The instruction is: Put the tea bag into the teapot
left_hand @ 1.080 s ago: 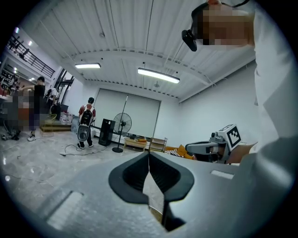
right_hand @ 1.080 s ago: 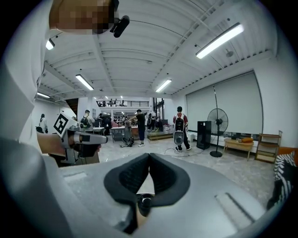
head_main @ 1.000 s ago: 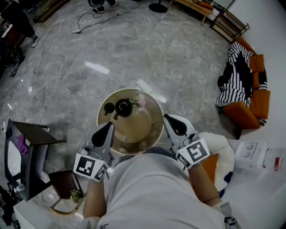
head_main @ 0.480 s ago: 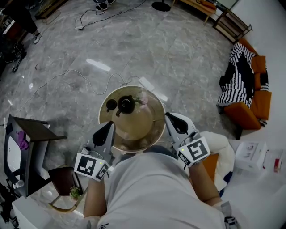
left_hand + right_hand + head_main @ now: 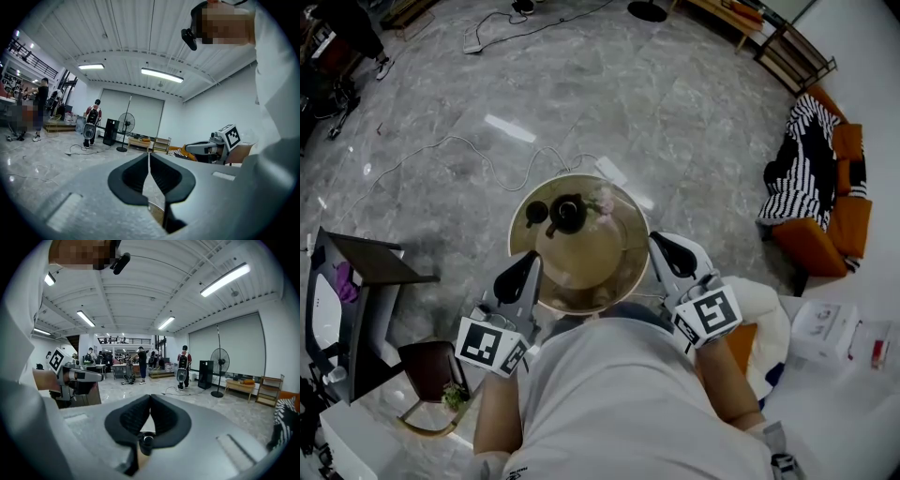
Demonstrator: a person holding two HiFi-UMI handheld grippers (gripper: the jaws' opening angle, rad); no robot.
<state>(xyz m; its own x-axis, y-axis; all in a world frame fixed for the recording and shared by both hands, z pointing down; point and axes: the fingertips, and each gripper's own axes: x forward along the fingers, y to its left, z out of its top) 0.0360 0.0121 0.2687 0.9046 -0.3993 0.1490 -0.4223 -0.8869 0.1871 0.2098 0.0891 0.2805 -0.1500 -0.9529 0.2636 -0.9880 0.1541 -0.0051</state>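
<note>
On the round table (image 5: 592,274), upright teapot (image 5: 567,214) — spout or handle pointing lower-left.

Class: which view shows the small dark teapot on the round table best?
The head view: the whole small dark teapot shows from above. The right gripper view gives maybe a dark glimpse below its jaws; the left shows none.

- Large open hall, studio or lab type, not a home: ribbed white ceiling (image 5: 117,33), long strip lights (image 5: 225,280), railed mezzanine (image 5: 117,340).
- Polished grey stone floor (image 5: 675,103), loose cables (image 5: 442,141) trailing across it.
- Pedestal fan (image 5: 219,362); people (image 5: 141,364) standing by worktables at the back.
- Lounge corner: orange sofa (image 5: 839,220), striped throw (image 5: 797,169).
</note>
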